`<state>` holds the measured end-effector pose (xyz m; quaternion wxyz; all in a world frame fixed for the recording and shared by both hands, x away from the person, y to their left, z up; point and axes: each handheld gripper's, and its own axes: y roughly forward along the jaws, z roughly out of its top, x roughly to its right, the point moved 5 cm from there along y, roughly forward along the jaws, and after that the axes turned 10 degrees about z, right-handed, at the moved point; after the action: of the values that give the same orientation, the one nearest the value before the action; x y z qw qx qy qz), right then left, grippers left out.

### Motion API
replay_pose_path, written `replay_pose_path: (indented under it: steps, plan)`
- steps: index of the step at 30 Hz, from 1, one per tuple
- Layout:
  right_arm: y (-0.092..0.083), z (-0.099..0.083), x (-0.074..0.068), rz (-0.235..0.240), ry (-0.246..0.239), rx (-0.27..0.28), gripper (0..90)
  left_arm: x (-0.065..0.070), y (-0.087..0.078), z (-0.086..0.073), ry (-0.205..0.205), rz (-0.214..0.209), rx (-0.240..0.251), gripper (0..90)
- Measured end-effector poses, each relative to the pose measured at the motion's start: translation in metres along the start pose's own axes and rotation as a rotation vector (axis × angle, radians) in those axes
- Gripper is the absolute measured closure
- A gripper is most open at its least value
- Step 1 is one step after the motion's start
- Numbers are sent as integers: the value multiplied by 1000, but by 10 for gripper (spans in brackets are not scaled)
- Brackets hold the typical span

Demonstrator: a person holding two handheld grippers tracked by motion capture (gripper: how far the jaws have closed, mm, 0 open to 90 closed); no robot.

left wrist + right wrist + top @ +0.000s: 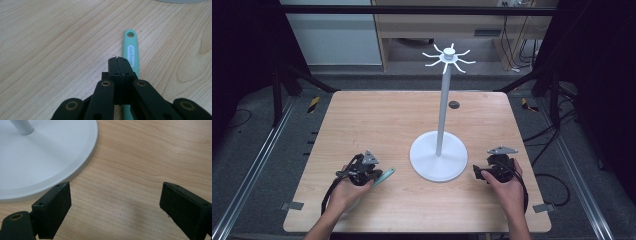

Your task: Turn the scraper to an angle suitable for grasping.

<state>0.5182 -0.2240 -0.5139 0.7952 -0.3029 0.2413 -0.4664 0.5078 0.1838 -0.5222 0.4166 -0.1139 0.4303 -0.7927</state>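
A: Where is the teal utensil handle (pixel 131 51)?

B: Centre of the left gripper view, clenched in the left gripper (pixel 119 61); white lettering on it, unreadable.

A: And the right gripper (pixel 115 202)?

B: Released, bare table (pixel 140 157) between its jaws, white stand base (pixel 50 162) upper left.

Hook stand (pixel 439 159) sits on table (pixel 387 115) just right of centre; utensil handle (pixel 384 176) lies on table to its left, left claw (pixel 373 176) over it; right claw (pixel 477 173) beside stand base, right side
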Motion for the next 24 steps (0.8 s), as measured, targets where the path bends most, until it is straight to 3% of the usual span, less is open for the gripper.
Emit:
replay_pose_path:
  steps: [3,10,15,20,24]
  plan:
    - [0,0,0,-1,-2,1,107,1,0,0,-4,-11,7,900]
    - [0,0,0,2,0,0,107,12,-2,1,42,-49,-3,900]
    - [0,0,0,-1,-6,-1,107,27,-7,0,86,-85,-2,900]
    - [-1,0,0,-3,-2,0,107,33,-9,1,117,-69,1,900]
    - [-1,0,0,-5,-2,-1,107,28,-13,5,101,-65,33,900]
